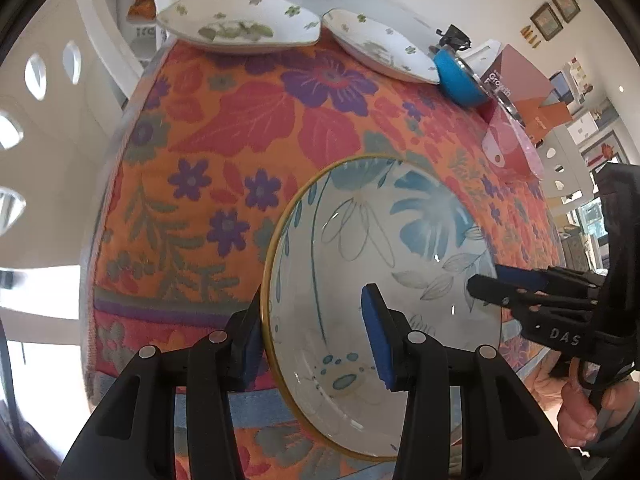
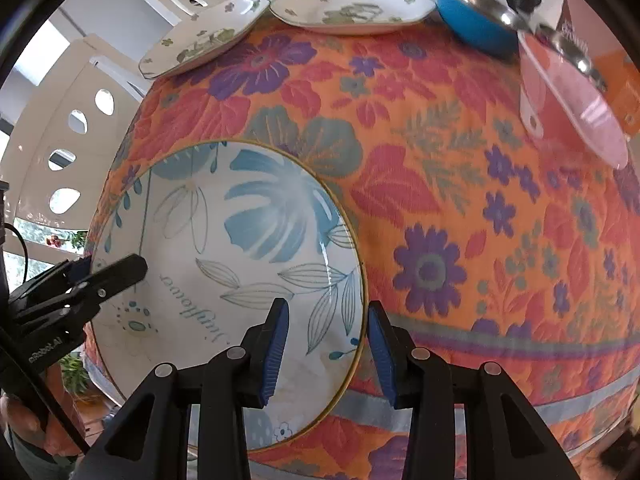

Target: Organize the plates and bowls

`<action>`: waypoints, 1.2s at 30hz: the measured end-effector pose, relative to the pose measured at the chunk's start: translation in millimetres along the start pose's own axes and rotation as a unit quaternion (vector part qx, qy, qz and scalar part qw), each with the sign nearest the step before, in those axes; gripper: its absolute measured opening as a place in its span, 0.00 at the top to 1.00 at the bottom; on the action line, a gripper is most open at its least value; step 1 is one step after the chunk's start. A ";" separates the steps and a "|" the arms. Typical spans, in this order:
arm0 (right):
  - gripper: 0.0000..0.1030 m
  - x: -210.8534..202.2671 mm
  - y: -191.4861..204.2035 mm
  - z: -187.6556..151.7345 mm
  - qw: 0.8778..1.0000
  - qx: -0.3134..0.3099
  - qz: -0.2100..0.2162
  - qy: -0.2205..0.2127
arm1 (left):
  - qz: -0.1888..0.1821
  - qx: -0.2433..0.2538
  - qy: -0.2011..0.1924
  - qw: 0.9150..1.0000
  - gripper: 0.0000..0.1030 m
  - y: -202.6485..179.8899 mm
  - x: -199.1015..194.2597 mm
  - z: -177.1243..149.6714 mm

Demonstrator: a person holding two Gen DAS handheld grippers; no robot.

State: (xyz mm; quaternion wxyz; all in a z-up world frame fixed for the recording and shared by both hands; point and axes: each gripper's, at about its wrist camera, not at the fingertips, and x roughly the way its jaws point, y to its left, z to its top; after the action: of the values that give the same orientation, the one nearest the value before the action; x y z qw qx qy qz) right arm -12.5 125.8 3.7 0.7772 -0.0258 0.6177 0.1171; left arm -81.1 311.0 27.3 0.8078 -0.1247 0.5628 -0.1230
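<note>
A large white bowl [image 1: 380, 248] with blue leaf prints and a gold rim hangs low over the flowered tablecloth [image 1: 240, 120], tilted. My left gripper [image 1: 316, 344] is shut on its left rim, one blue pad outside and one inside. On the opposite rim my right gripper [image 1: 490, 280] is clamped, held by a hand. In the right wrist view the same bowl [image 2: 240, 240] sits between the pads of my right gripper [image 2: 328, 348], and my left gripper [image 2: 116, 268] bites the far rim. Two white plates [image 1: 236, 24] [image 1: 380, 44] with green flowers lie at the table's far edge.
A blue pot [image 2: 472, 24] with a steel rim and a pink translucent lid [image 2: 572, 104] stand at the far right, beside an orange book. White chairs [image 2: 72, 152] with oval holes stand past the table's left edge. Flowered cloth shows between the bowl and the plates [image 2: 352, 4].
</note>
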 end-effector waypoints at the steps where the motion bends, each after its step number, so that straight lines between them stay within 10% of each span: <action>1: 0.62 1.8 1.3 1.6 1.000 -0.001 0.001 0.001 | -0.001 0.000 0.001 1.000 0.60 1.1 0.0 -1.3; 11: 0.62 -37.6 -7.8 19.1 0.999 -0.004 0.005 -0.035 | 0.044 0.018 -0.046 0.998 0.60 9.6 -47.5 2.5; 21: 0.56 -108.2 34.0 99.8 0.984 -0.035 0.070 -0.157 | 0.058 0.000 -0.195 0.979 0.46 19.1 -130.6 121.9; 25: 0.42 -100.8 54.9 130.8 0.979 -0.017 0.118 -0.167 | 0.073 -0.013 -0.184 0.980 0.28 30.7 -121.1 171.8; 36: 0.51 -1.5 53.1 204.4 0.985 0.056 0.143 -0.078 | 0.092 -0.100 -0.126 0.983 0.42 89.6 -30.7 228.0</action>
State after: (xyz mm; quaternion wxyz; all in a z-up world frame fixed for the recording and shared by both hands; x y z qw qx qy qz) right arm 170.9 214.8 58.8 0.7985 0.1154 0.5582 0.1939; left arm 128.1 419.8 100.3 0.8638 -0.1669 0.4748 0.0252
